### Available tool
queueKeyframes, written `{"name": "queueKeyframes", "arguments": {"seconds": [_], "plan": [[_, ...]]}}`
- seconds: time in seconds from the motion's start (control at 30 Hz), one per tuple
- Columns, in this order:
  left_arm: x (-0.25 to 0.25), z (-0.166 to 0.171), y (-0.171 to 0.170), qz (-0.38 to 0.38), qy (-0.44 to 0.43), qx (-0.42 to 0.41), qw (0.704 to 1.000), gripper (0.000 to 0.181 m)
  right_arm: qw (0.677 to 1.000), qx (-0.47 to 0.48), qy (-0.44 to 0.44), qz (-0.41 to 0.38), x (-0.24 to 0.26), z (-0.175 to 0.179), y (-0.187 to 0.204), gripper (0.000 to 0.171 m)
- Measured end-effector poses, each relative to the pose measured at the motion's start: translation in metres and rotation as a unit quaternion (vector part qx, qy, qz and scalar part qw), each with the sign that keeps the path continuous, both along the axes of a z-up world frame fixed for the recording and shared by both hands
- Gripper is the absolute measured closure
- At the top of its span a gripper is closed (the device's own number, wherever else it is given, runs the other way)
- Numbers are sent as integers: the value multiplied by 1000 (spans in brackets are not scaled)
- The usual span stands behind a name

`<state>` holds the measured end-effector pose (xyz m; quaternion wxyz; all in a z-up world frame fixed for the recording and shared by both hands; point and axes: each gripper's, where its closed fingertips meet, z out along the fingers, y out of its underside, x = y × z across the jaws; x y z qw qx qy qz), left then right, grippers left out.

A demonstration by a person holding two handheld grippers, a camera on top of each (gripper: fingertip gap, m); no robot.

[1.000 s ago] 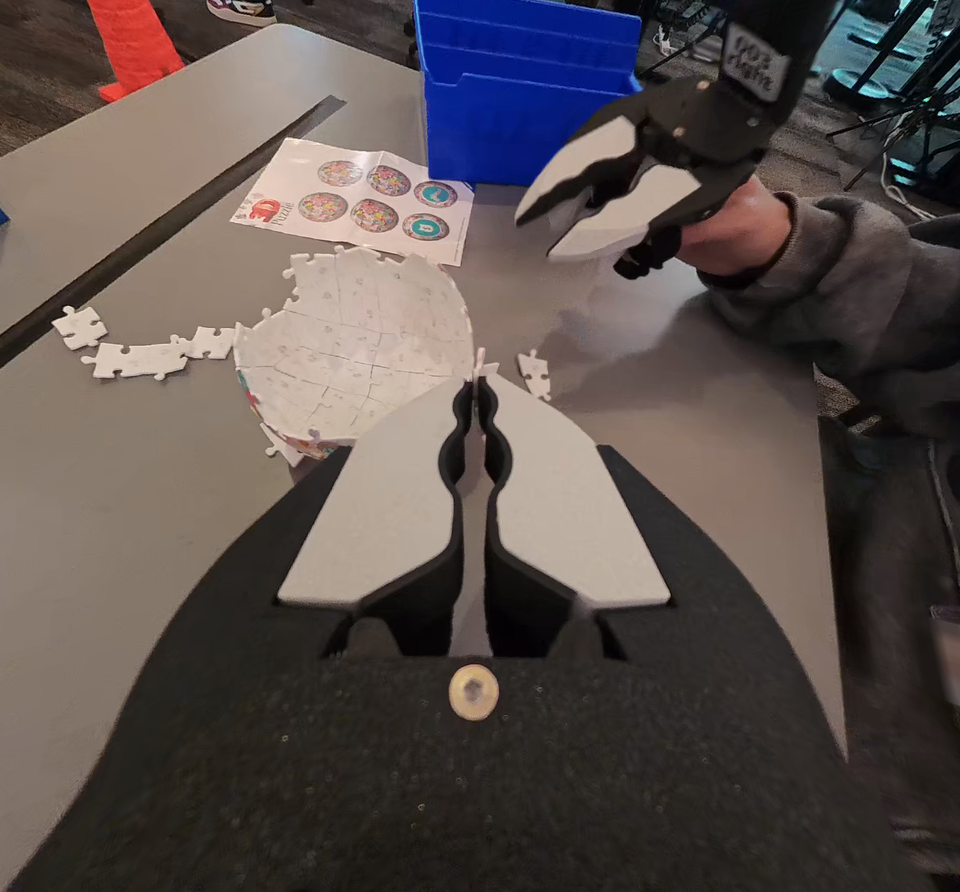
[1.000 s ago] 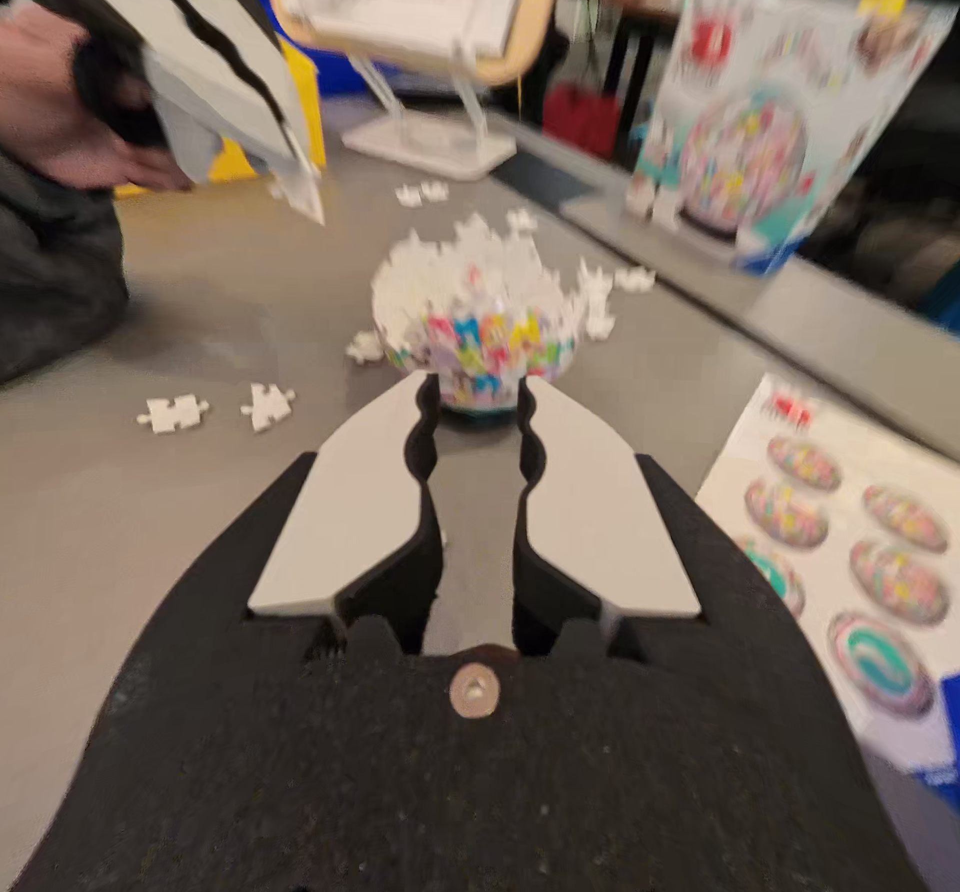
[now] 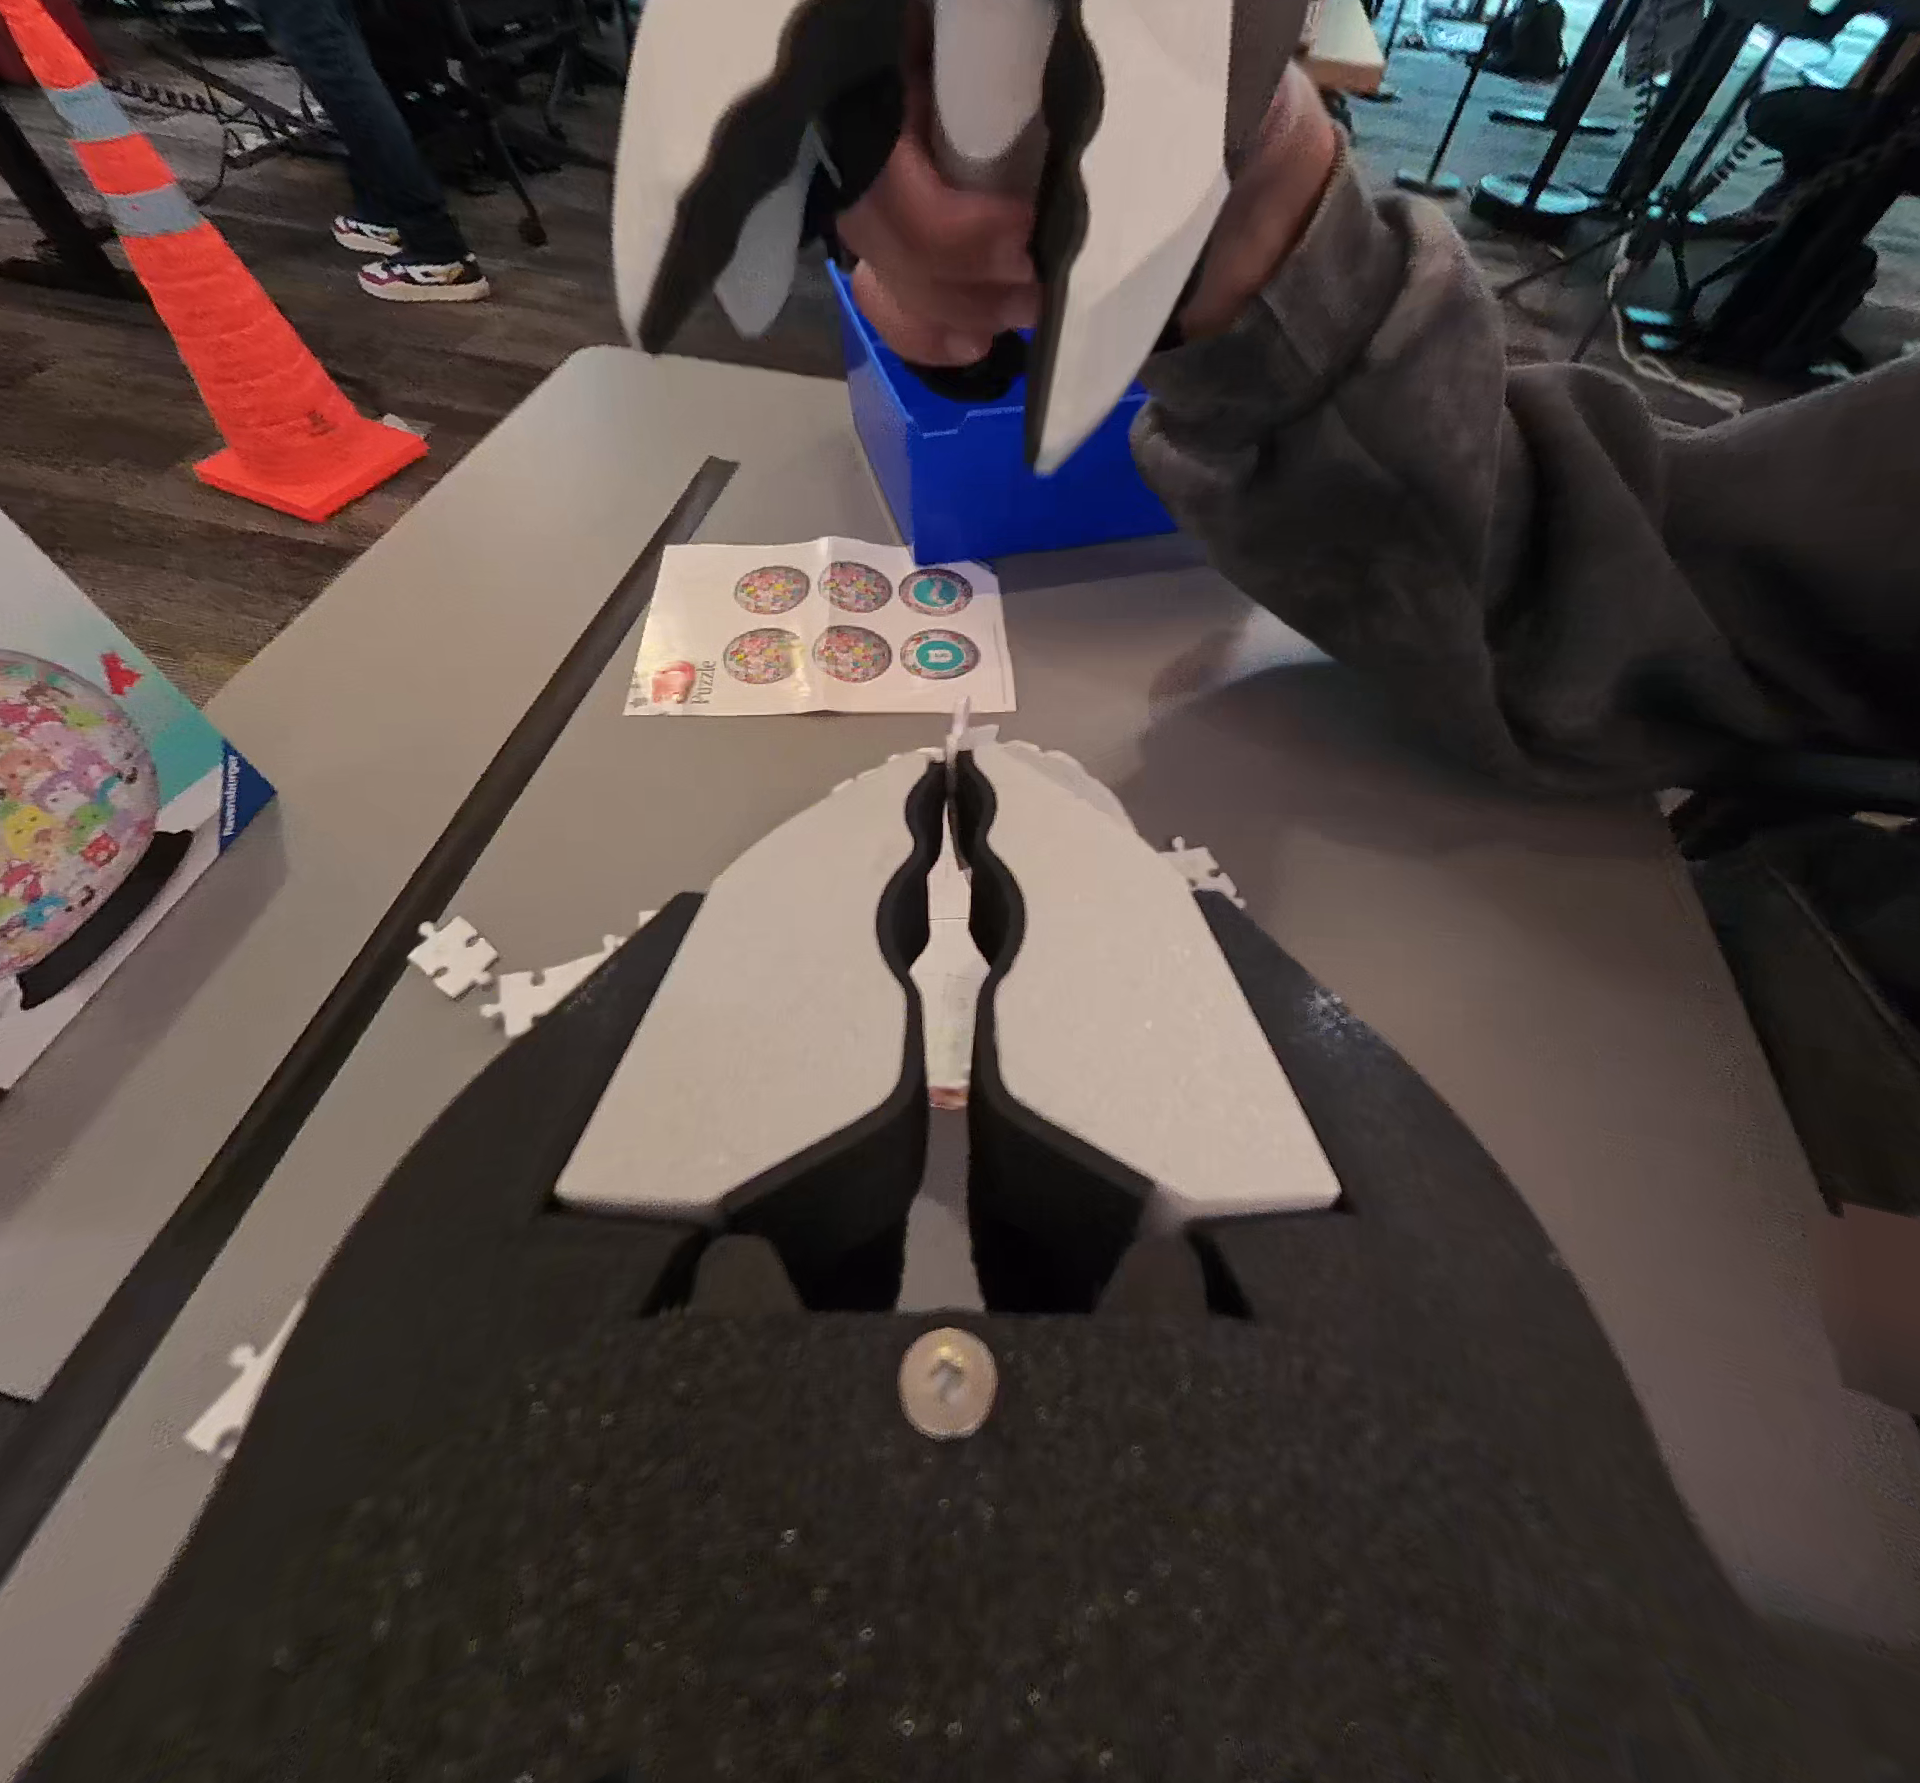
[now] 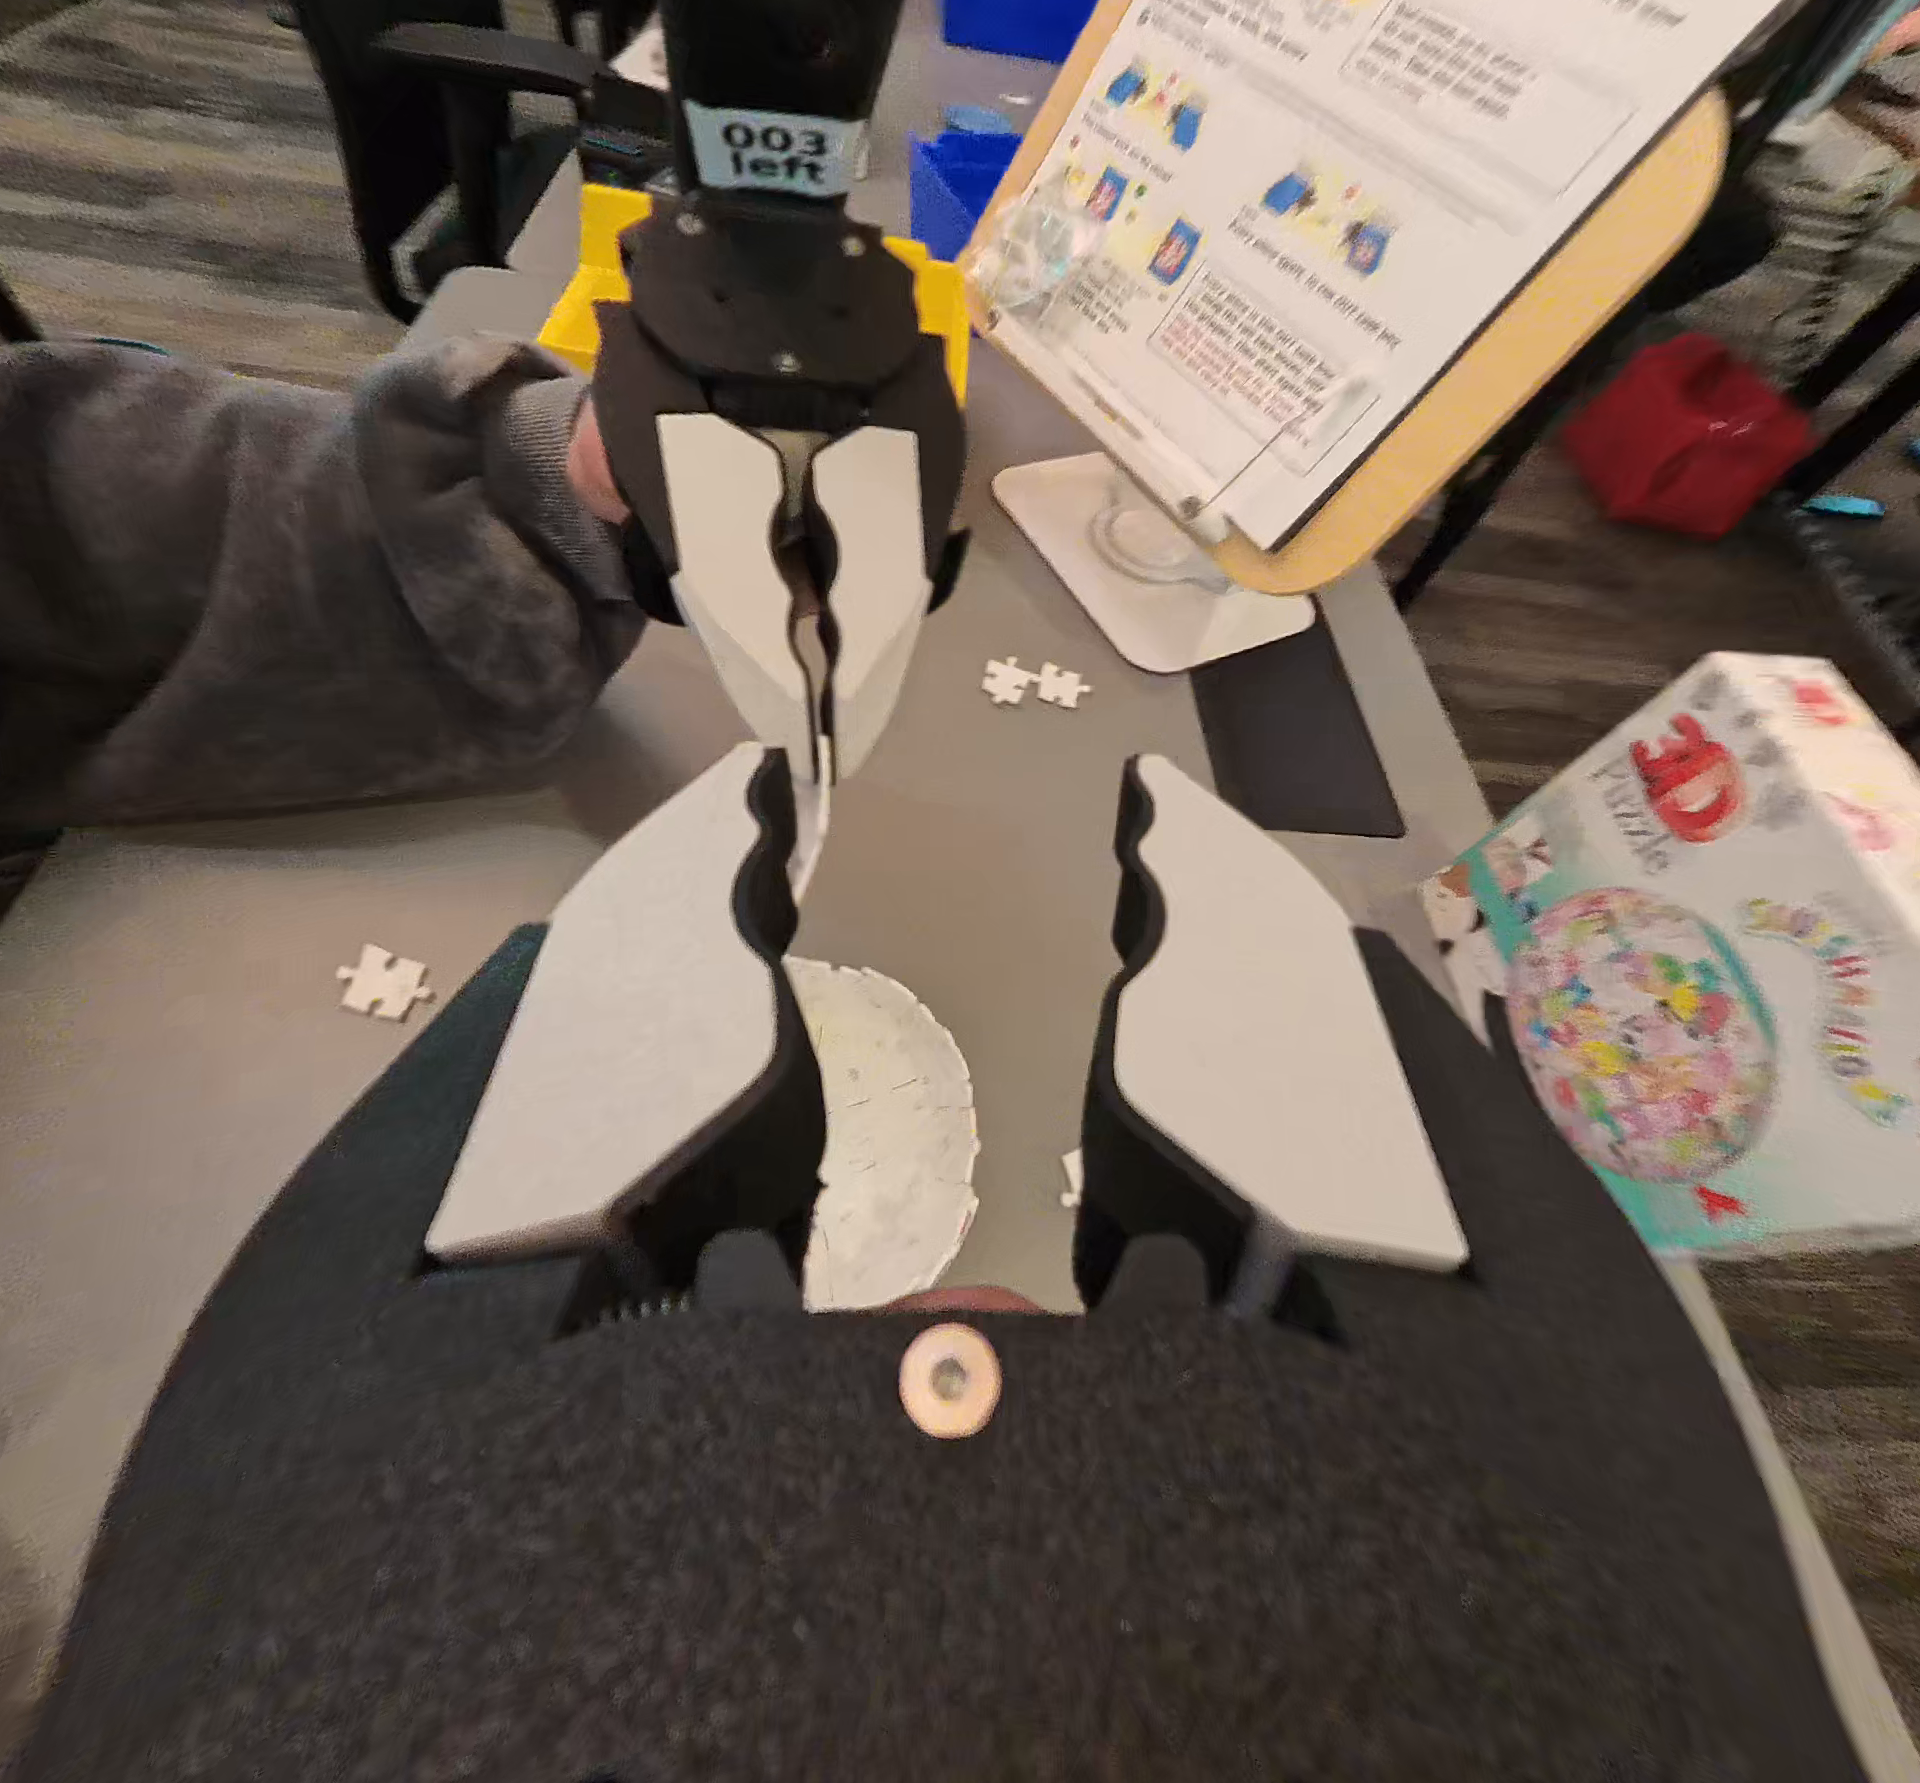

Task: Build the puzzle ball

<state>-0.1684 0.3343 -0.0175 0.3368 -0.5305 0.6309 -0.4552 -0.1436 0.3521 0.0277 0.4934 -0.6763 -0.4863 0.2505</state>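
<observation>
The half-built puzzle ball lies as a white bowl on the grey table, directly below my right gripper; only its rim shows past my left gripper. My left gripper is shut on a thin white puzzle piece held edge-on above the bowl. In the right wrist view the left gripper points down, and the piece hangs right beside my right gripper's left finger. My right gripper is wide open and empty, and it faces the left gripper from above.
Loose white pieces lie on the table. The puzzle box is at the right, with an instruction board on a stand and a yellow bin behind. A leaflet, a blue bin and an orange cone are nearby. Left tips to right tips: about 6 cm.
My right gripper has opened wide and moved in over the bowl, facing the left gripper. My left gripper has moved forward over the bowl with the piece.
</observation>
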Motion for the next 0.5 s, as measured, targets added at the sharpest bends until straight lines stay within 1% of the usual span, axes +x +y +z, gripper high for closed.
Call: {"name": "queueKeyframes", "arguments": {"seconds": [0.07, 0.13, 0.2, 0.27, 0.33, 0.4, 0.5], "plan": [[12, -5, 12, -1, 6, 9, 1000, 179, 1000, 6, -4, 19, 0, -12, 13, 120], [21, -14, 25, 6, 24, 20, 999, 179, 999, -2, -15, 44, 0, -28, 19, 132], [26, -25, 38, 19, 44, 31, 998, 179, 997, -13, -40, 69, -1, -41, 22, 137], [30, -30, 41, 16, 42, 32, 998, 179, 994, -18, -80, 66, 5, -56, 29, 144], [32, -33, 42, 18, 42, 41, 998, 179, 991, -17, -113, 68, 9, -70, 34, 146], [34, -35, 45, 21, 49, 45, 998, 179, 988, -26, -122, 86, 8, -78, 32, 151], [33, -34, 46, 23, 45, 45, 998, 179, 987, -39, -118, 96, 4, -79, 32, 162]]}}
